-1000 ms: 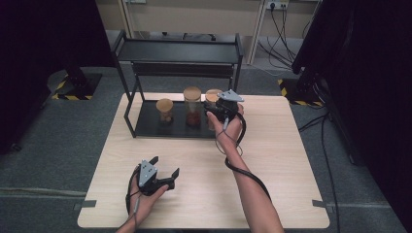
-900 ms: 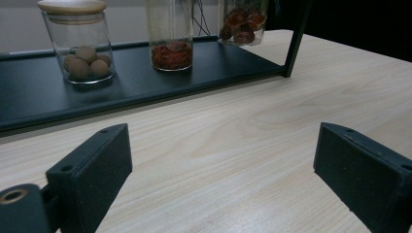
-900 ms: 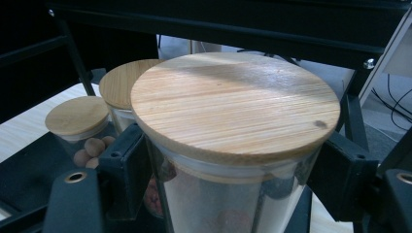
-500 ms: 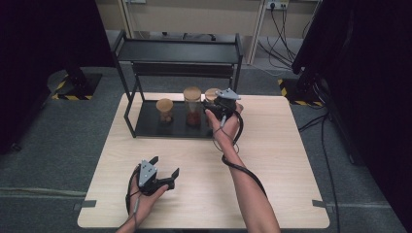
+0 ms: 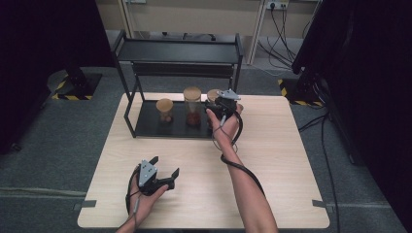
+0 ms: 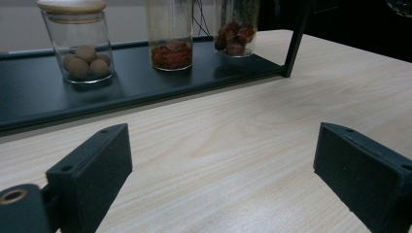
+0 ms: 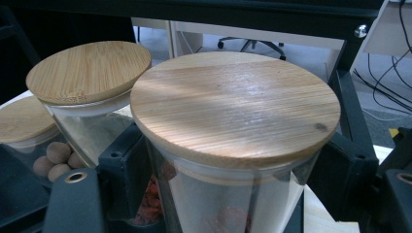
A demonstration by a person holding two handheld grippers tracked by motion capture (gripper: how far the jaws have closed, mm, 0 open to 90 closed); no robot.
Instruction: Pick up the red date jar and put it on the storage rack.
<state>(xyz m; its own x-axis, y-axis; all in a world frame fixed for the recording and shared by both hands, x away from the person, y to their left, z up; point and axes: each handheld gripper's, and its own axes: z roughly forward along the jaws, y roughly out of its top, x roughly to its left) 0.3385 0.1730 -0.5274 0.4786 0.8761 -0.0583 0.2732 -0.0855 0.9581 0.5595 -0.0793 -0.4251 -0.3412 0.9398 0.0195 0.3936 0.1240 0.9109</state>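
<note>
Three glass jars with wooden lids stand on the lower shelf [image 5: 145, 127] of a black rack. The left jar [image 5: 164, 110] [image 6: 82, 48] holds pale round balls. Red bits fill the bottom of the tall middle jar [image 5: 192, 104] [image 6: 170, 39]. The right jar [image 5: 213, 94] [image 7: 235, 104] holds dark red fruit, and my right gripper [image 5: 217, 109] [image 7: 233, 194] is shut on its glass body just under the lid. My left gripper [image 5: 165, 165] [image 6: 221, 170] rests open on the table's near left, pointing at the rack, with nothing between its jaws.
The rack's upper shelf [image 5: 180, 51] hangs over the jars, and its right post [image 6: 296, 39] stands close beside the held jar. Light wood tabletop [image 5: 291, 160] extends to the right of the rack and in front of it. Cables lie on the floor beyond.
</note>
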